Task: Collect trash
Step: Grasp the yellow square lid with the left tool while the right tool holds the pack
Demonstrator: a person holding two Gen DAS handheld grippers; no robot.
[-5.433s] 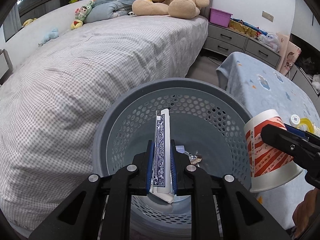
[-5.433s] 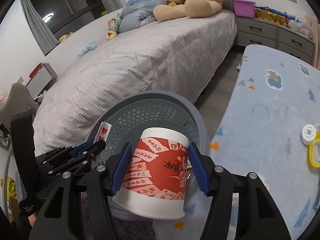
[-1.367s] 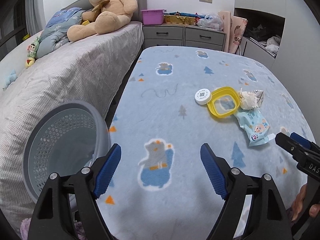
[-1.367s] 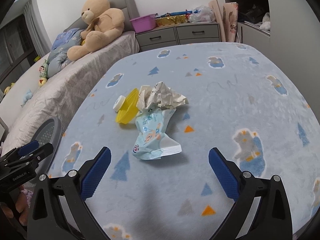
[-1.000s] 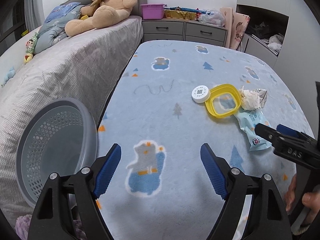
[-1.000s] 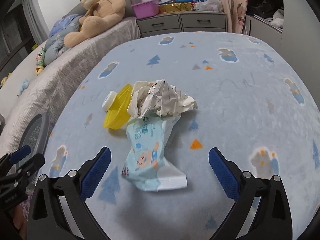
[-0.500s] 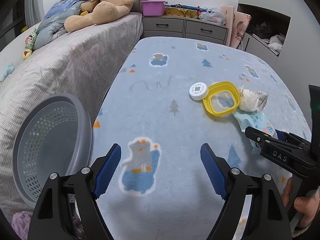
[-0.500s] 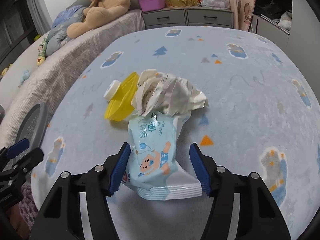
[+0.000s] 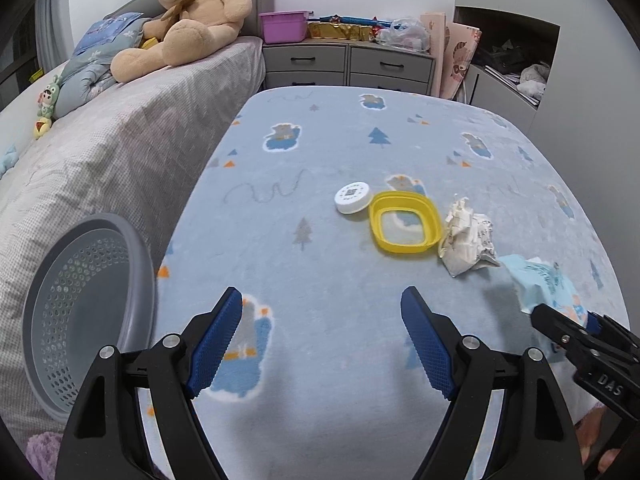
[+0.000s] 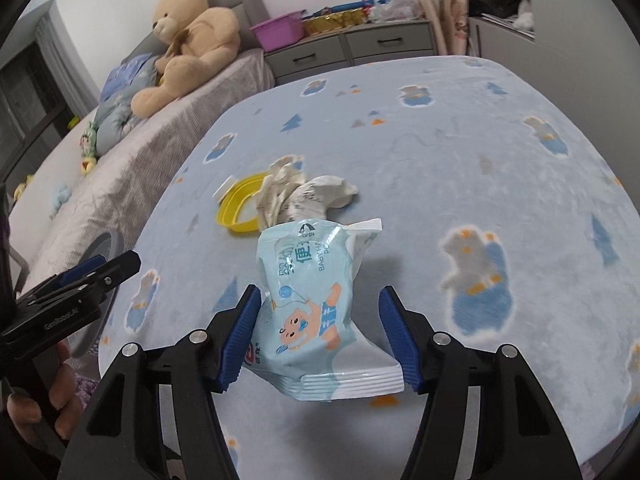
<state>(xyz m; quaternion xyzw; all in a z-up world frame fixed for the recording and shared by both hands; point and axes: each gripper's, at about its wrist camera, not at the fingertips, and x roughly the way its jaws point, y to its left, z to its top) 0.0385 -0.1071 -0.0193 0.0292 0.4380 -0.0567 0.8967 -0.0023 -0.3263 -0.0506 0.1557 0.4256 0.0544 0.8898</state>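
My right gripper (image 10: 320, 294) is shut on a light-blue baby-wipes packet (image 10: 308, 300), which hangs a little above the blue blanket with its shadow under it. In the left wrist view that packet (image 9: 540, 280) and the right gripper (image 9: 560, 324) sit at the far right. A crumpled paper ball (image 9: 464, 240) lies just beyond the packet, beside a yellow lid (image 9: 404, 246) and a white cap (image 9: 352, 197). My left gripper (image 9: 321, 296) hovers open over bare blanket with nothing between its fingers. The grey perforated basket (image 9: 80, 308) stands at the left, below the blanket's edge.
A bed with a grey checked cover (image 9: 120, 152) and a teddy bear (image 9: 188, 16) runs along the left. Grey drawers (image 9: 348, 64) with clutter on top stand at the back. A hand (image 10: 36, 404) holds the left gripper's handle.
My right gripper's jaws came in onto the wipes packet and lifted it off the blanket, away from the paper ball. My left gripper drifted slightly and stayed open.
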